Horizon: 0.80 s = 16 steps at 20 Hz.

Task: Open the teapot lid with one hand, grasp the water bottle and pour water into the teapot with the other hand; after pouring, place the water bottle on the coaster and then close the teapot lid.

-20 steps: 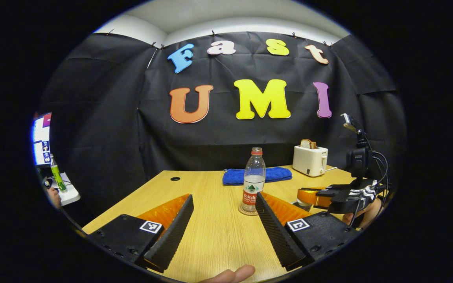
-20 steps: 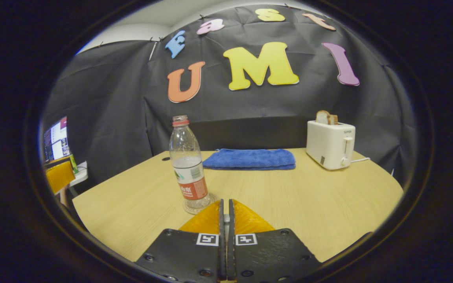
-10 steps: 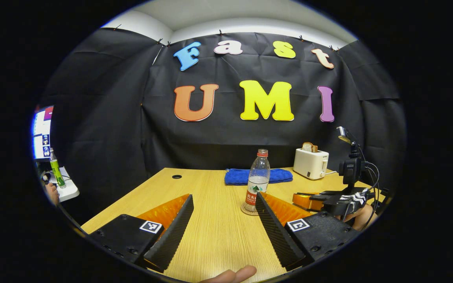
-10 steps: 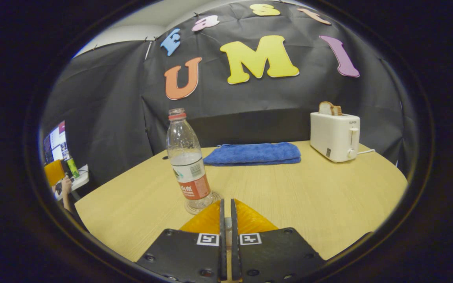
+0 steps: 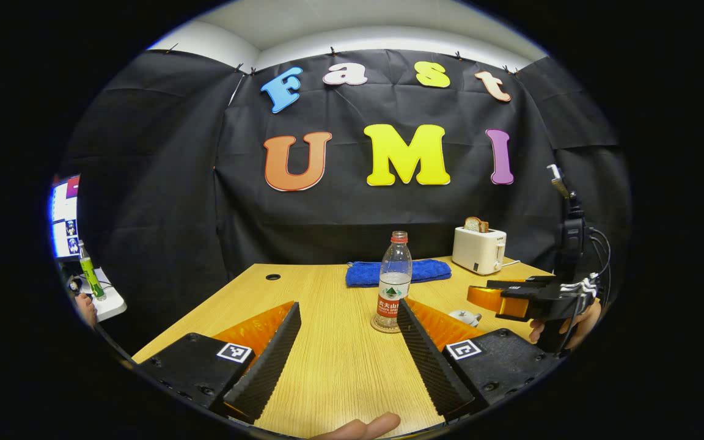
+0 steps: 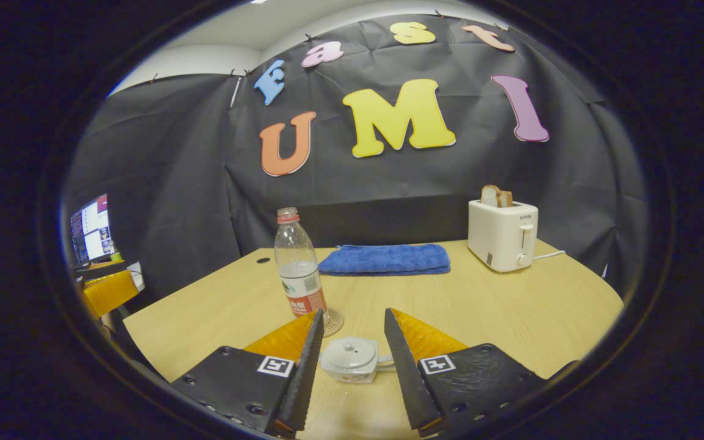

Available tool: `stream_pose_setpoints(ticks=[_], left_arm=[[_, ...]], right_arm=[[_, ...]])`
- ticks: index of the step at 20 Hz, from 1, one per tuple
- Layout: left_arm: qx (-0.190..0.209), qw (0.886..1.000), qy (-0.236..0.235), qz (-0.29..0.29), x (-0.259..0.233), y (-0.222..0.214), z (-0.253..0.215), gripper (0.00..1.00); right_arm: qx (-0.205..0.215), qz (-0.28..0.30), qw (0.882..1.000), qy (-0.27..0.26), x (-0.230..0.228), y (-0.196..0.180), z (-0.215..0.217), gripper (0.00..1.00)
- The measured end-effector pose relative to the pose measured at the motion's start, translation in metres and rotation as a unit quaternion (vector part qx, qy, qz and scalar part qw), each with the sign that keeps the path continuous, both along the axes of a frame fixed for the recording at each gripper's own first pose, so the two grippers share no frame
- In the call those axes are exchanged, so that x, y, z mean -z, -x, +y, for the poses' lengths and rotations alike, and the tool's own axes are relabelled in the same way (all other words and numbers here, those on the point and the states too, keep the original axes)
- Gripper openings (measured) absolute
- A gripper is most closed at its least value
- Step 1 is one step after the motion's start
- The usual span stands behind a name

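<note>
While both claws gape, right claw (image 6: 353,327) flanks the lidded teapot (image 6: 352,359); left claw (image 5: 346,318) faces bare table (image 5: 333,360).

1. Left gripper (image 5: 348,342): two wedge-shaped fingers with ribbed inner faces, each on a flat dark base plate.
2. Each base plate carries a small square black-and-white marker and round screw heads near its edge.
3. Right gripper (image 6: 352,354): same build, with ribbed fingers, square markers and screws.
4. From the left gripper view, the right gripper body (image 5: 532,299) carries a tall dark mast with looping black cables above it.
</note>
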<state>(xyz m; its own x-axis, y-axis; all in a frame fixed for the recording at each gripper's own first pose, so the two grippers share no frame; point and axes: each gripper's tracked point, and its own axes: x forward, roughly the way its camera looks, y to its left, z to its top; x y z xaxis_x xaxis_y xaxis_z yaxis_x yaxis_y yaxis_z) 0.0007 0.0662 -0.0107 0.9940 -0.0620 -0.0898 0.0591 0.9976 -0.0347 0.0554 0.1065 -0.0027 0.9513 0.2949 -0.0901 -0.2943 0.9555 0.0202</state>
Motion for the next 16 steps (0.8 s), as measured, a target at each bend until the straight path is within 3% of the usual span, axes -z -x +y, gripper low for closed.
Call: stream_pose_setpoints(ticks=[1, 4, 5, 10, 11, 16], left_arm=[[0.004, 1.0, -0.002, -0.003, -0.002, 0.002, -0.002, 0.99], [-0.004, 1.0, 0.0, -0.002, -0.007, 0.007, 0.002, 0.99], [-0.004, 1.0, 0.003, -0.001, -0.009, 0.009, 0.0, 0.99], [-0.005, 1.0, -0.006, -0.007, -0.018, 0.02, -0.004, 0.99], [-0.007, 1.0, -0.008, -0.008, -0.021, 0.023, -0.006, 0.99], [0.008, 0.999, -0.023, -0.029, -0.033, 0.036, -0.028, 0.99]], right_arm=[[-0.002, -0.007, 1.0, -0.002, -0.005, 0.01, -0.004, 0.58], [0.0, -0.03, 1.0, -0.007, -0.022, 0.046, -0.021, 0.87], [0.008, -0.039, 0.999, -0.005, -0.029, 0.056, -0.031, 0.92], [0.058, -0.078, 0.995, 0.007, -0.053, 0.109, -0.085, 0.91], [0.061, -0.084, 0.995, 0.011, -0.056, 0.119, -0.092, 0.96], [0.074, -0.103, 0.991, 0.031, -0.061, 0.152, -0.121, 0.95]])
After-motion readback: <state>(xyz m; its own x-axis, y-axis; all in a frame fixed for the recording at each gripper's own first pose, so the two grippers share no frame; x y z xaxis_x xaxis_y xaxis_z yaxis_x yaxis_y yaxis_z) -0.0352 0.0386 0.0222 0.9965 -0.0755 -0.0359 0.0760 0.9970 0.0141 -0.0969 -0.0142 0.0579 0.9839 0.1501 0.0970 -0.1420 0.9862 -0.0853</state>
